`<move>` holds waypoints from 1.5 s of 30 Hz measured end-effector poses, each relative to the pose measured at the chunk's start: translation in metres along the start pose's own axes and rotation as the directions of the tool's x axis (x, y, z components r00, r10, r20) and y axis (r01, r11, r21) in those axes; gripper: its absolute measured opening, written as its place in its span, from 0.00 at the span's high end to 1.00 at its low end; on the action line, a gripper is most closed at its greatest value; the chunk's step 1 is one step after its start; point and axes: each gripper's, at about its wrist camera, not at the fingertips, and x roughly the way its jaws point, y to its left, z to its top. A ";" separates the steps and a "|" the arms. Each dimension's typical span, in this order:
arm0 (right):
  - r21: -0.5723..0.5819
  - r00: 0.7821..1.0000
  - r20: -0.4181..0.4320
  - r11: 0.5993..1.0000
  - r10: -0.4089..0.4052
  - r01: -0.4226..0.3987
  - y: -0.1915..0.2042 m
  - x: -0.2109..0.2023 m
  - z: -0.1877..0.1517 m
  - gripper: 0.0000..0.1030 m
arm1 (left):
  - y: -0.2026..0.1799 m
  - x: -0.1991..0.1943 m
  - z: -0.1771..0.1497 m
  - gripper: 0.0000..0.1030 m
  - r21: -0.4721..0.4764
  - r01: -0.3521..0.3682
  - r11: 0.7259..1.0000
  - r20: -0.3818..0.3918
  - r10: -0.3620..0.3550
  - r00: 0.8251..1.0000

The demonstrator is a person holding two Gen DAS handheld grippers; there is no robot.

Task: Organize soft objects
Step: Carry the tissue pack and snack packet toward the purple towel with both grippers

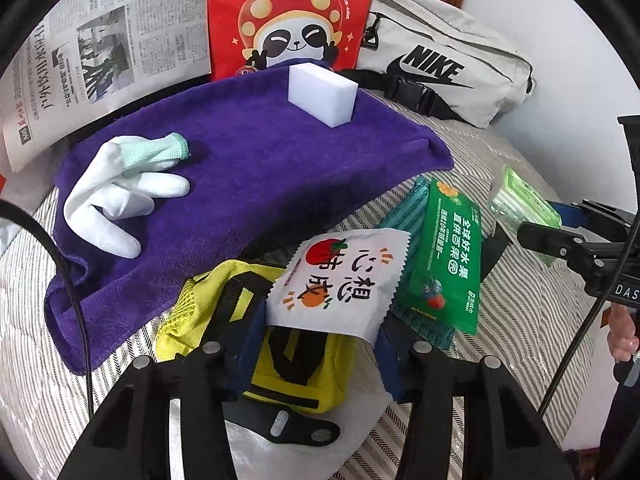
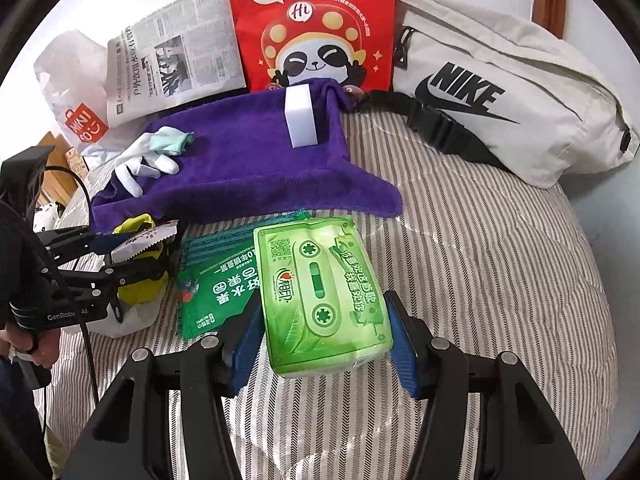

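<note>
Left gripper (image 1: 316, 344) clamps one white packet (image 1: 340, 280); right gripper (image 2: 320, 344) clamps one green tissue pack (image 2: 320, 292).

You're in a home bedroom: a striped quilted bed (image 2: 480, 240) fills the frame, white wall (image 2: 600, 0) upper right.

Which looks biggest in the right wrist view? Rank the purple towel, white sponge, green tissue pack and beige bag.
1. Purple towel
2. Beige bag, close to the towel, so that order is unsure
3. Green tissue pack, enlarged by nearness to the camera
4. White sponge
</note>
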 end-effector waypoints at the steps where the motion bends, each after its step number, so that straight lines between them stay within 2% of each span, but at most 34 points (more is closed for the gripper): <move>1: 0.002 1.000 -0.004 1.000 0.004 -0.004 0.000 0.002 0.000 0.45 | -0.001 0.000 0.001 0.51 0.007 -0.009 1.000 -0.003 0.009 1.000; 5: -0.002 1.000 -0.014 1.000 0.005 -0.005 0.000 0.005 -0.002 0.45 | -0.004 0.002 0.007 0.49 0.025 -0.031 0.999 -0.003 0.031 1.000; 7: -0.002 1.000 -0.021 1.000 0.009 -0.009 0.000 0.007 -0.004 0.45 | -0.005 0.003 0.011 0.45 0.043 -0.047 0.998 0.000 0.047 0.999; 10: -0.002 1.000 -0.026 1.000 0.011 -0.011 0.001 0.010 -0.005 0.45 | -0.009 0.005 0.019 0.45 0.064 -0.063 0.996 0.002 0.063 0.998; 16: 0.000 0.999 -0.034 1.000 0.022 -0.022 0.000 0.013 -0.006 0.45 | -0.017 0.009 0.032 0.45 0.085 -0.062 0.994 0.016 0.061 0.998; 17: -0.002 0.999 -0.036 1.000 0.023 -0.023 0.000 0.014 -0.006 0.45 | -0.018 0.010 0.034 0.46 0.087 -0.044 0.995 0.019 0.042 0.999; 19: -0.005 0.999 -0.042 1.000 0.022 -0.023 0.000 0.015 -0.007 0.45 | -0.021 0.011 0.037 0.57 0.081 -0.010 0.997 0.020 0.009 1.000; 21: -0.006 0.999 -0.044 1.000 0.023 -0.023 0.001 0.016 -0.007 0.45 | -0.025 0.015 0.040 0.60 0.091 0.010 0.996 0.020 -0.012 1.000; 23: -0.004 0.999 -0.044 1.000 0.025 -0.025 0.000 0.016 -0.008 0.45 | -0.028 0.020 0.040 0.67 0.102 -0.003 0.995 0.007 0.002 1.000; 24: -0.005 0.999 -0.045 1.000 0.025 -0.025 -0.001 0.016 -0.008 0.45 | -0.030 0.024 0.040 0.76 0.109 -0.007 0.994 0.000 0.007 1.000; 27: -0.001 0.999 -0.042 1.000 0.020 -0.020 -0.003 0.014 -0.008 0.45 | -0.028 0.027 0.039 0.82 0.099 -0.027 0.995 -0.008 0.028 1.000; 33: 0.017 0.999 -0.036 0.999 0.033 -0.032 -0.006 0.013 -0.007 0.47 | -0.011 0.024 0.035 0.95 0.043 0.030 0.999 -0.004 -0.029 1.000; 38: 0.016 0.999 -0.020 0.999 0.050 -0.050 -0.002 0.014 -0.004 0.48 | -0.003 0.013 0.030 0.95 0.014 0.068 0.998 0.032 -0.068 0.997; 45: 0.017 0.998 -0.002 0.998 0.063 -0.063 0.002 0.006 0.004 0.48 | 0.005 -0.003 0.029 0.95 -0.011 0.065 0.998 0.065 -0.064 0.996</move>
